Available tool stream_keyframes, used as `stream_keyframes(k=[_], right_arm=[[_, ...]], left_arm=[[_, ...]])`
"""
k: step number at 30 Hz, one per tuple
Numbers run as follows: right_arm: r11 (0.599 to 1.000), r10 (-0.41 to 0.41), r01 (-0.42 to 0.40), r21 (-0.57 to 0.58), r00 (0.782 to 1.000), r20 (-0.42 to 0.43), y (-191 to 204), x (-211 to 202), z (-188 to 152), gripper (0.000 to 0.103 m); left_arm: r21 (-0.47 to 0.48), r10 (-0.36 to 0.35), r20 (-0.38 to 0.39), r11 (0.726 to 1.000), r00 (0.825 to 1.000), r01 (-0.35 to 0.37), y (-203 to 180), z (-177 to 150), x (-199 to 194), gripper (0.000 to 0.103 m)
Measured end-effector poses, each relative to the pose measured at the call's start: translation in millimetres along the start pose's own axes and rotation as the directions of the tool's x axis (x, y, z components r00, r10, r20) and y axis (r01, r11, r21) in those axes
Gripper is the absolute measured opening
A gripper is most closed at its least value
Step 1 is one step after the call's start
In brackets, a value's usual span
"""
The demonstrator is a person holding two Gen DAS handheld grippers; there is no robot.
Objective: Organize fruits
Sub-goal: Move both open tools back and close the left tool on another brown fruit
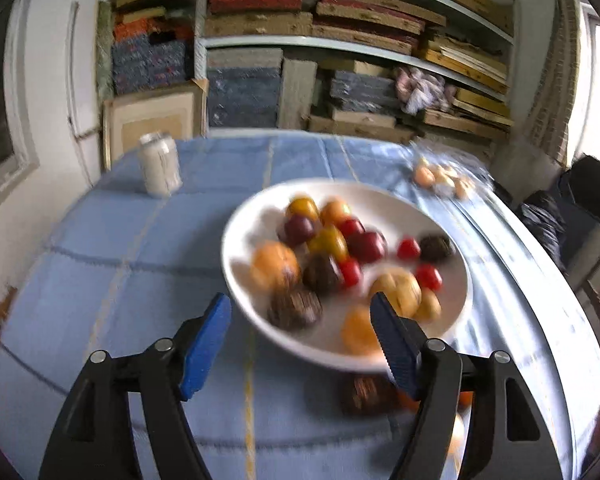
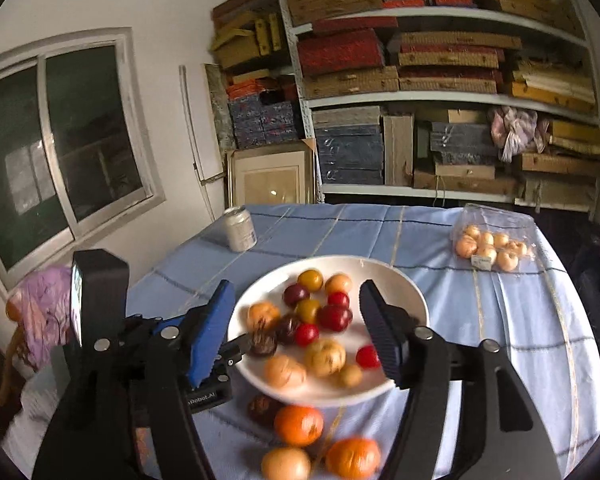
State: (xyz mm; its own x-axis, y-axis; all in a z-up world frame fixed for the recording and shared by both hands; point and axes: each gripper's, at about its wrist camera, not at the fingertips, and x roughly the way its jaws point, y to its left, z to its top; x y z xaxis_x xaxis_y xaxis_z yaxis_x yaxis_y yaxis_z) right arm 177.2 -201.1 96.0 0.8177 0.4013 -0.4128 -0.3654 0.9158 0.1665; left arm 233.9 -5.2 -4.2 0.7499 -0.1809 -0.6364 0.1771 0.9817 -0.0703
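A white plate [image 1: 244, 216] [image 2: 384, 272] on the blue tablecloth holds several small fruits: red, yellow, dark purple, brown and orange ones. My left gripper [image 1: 300, 316] is open and empty, its fingers over the plate's near rim. My right gripper [image 2: 296, 312] is open and empty above the plate. The left gripper's body [image 2: 204, 356] shows in the right wrist view at the plate's left edge, by a dark brown fruit [image 2: 262, 344]. Three oranges [image 2: 299, 425] and a dark fruit [image 2: 260, 408] lie on the cloth in front of the plate.
A white can [image 1: 160, 166] [image 2: 241, 229] stands at the table's far left. A clear bag of small pale fruits [image 2: 494, 246] [image 1: 444, 178] lies at the far right. Shelves of stacked boxes [image 2: 420, 100] stand behind the table. The table edge drops off at right.
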Motion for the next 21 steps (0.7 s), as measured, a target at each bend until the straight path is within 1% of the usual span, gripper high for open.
stream_keyframes(k=[2,5,8,10,13,14,17,20,21], right_arm=[[1.000,-0.023,0.023,-0.002,1.000,-0.011,0,-11,-21,0.065],[0.999,-0.037,0.038,0.030,0.999,-0.041,-12,-26,-55,0.065],[0.995,-0.049,0.057,0.085,0.995,-0.090,-31,-32,-81,0.066],[0.989,-0.035,0.052,0.139,0.991,-0.127,-45,-33,-94,0.066],[0.983,-0.039,0.067,0.171,0.986,-0.161,-55,-32,-103,0.066],[0.982,-0.036,0.065,0.176,0.986,-0.163,-57,-32,-103,0.066],[0.983,-0.028,0.054,0.176,0.989,-0.145,-58,-38,-103,0.073],[0.982,-0.028,0.055,0.179,0.989,-0.147,-58,-40,-103,0.073],[0.982,-0.030,0.057,0.181,0.988,-0.152,-58,-39,-102,0.073]], left_arm=[[0.035,-0.011,-0.035,0.999,0.999,0.012,-7,-19,-1,0.073],[0.104,0.018,-0.056,0.994,0.998,-0.012,-20,-39,1,0.073],[0.140,0.034,-0.069,0.990,0.997,-0.024,-26,-49,5,0.073],[0.144,0.032,-0.073,0.989,0.997,-0.021,-26,-52,7,0.073],[0.158,0.024,-0.083,0.987,0.996,-0.011,-30,-55,11,0.073],[0.165,0.024,-0.089,0.986,0.996,-0.010,-30,-55,13,0.073],[0.199,0.025,-0.102,0.980,0.994,-0.004,-36,-58,18,0.073],[0.231,0.052,-0.113,0.973,0.992,-0.025,-42,-60,27,0.073],[0.233,0.045,-0.125,0.972,0.991,-0.015,-42,-60,31,0.073]])
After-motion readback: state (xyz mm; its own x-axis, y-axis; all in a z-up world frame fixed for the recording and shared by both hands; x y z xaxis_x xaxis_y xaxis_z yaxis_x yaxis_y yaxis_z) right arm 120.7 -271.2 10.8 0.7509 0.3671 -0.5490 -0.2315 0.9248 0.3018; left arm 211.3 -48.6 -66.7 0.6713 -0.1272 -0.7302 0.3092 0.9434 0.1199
